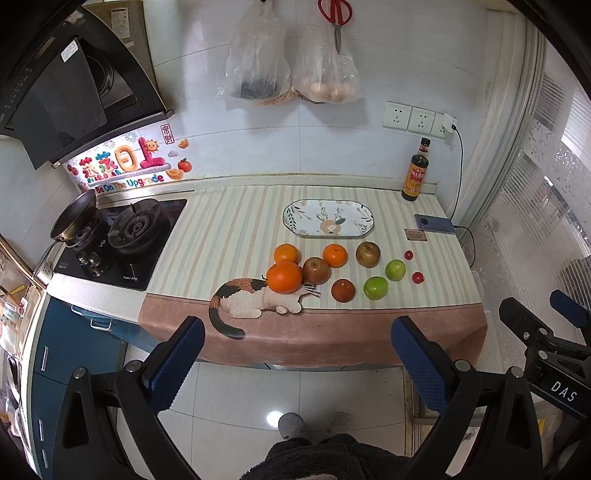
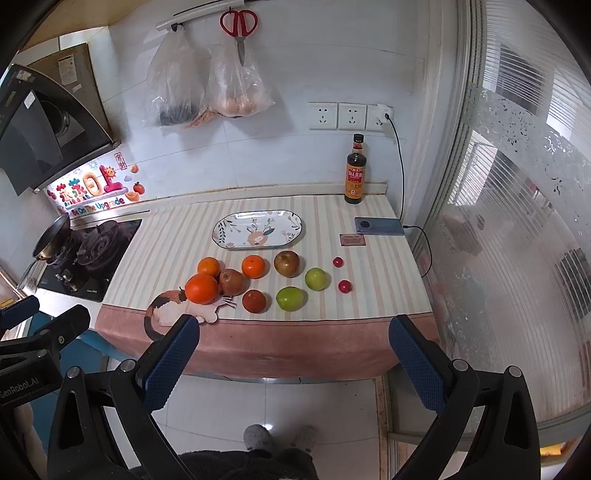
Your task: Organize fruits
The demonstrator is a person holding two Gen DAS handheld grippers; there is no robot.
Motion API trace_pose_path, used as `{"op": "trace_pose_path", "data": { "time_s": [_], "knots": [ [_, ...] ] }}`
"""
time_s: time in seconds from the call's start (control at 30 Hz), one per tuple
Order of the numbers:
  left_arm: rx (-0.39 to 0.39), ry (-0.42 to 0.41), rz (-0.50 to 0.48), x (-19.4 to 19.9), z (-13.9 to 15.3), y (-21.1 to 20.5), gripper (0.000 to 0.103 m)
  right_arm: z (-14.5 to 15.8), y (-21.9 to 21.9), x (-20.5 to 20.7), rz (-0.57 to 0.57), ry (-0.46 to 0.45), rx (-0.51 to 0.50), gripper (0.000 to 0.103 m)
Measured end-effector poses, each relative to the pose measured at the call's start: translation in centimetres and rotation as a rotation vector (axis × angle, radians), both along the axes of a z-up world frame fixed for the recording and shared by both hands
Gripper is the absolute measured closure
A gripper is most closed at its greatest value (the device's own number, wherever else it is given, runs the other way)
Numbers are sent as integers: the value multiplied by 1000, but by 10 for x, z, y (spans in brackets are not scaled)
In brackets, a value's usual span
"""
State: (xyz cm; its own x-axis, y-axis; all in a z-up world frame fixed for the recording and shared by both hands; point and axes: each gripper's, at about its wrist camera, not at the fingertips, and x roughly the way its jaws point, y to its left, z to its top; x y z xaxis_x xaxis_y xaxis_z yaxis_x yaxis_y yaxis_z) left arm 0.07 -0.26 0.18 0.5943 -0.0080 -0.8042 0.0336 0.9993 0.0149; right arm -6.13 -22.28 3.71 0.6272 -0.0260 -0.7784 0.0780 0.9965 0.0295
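Several fruits lie on the striped counter cloth: three oranges, the biggest (image 1: 284,276) (image 2: 201,288) at front left, a red apple (image 1: 316,270) (image 2: 232,282), a brown pear (image 1: 368,254) (image 2: 286,263), a dark red fruit (image 1: 342,290) (image 2: 254,301), two green apples (image 1: 375,288) (image 2: 291,298) and two small red fruits (image 1: 417,277) (image 2: 344,285). An empty oval floral plate (image 1: 295,218) (image 2: 225,230) sits behind them. My left gripper (image 1: 297,354) and right gripper (image 2: 293,354) are both open and empty, held back from the counter's front edge above the floor.
A gas hob (image 1: 122,240) with a pan (image 1: 74,218) is at the left. A soy sauce bottle (image 2: 355,173), a charging phone (image 2: 379,226) and a small card (image 2: 352,240) are at the back right. Bags and scissors (image 2: 239,26) hang on the wall. A frosted glass partition (image 2: 517,240) stands right.
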Motion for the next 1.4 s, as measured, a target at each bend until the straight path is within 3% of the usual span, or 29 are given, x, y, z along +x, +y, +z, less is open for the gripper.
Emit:
{"op": "trace_pose_path", "data": {
  "time_s": [1.4],
  "knots": [
    [-6,-7,-4,9,7,-3,0,4,2,6,-2,-5,3,0]
  ]
}}
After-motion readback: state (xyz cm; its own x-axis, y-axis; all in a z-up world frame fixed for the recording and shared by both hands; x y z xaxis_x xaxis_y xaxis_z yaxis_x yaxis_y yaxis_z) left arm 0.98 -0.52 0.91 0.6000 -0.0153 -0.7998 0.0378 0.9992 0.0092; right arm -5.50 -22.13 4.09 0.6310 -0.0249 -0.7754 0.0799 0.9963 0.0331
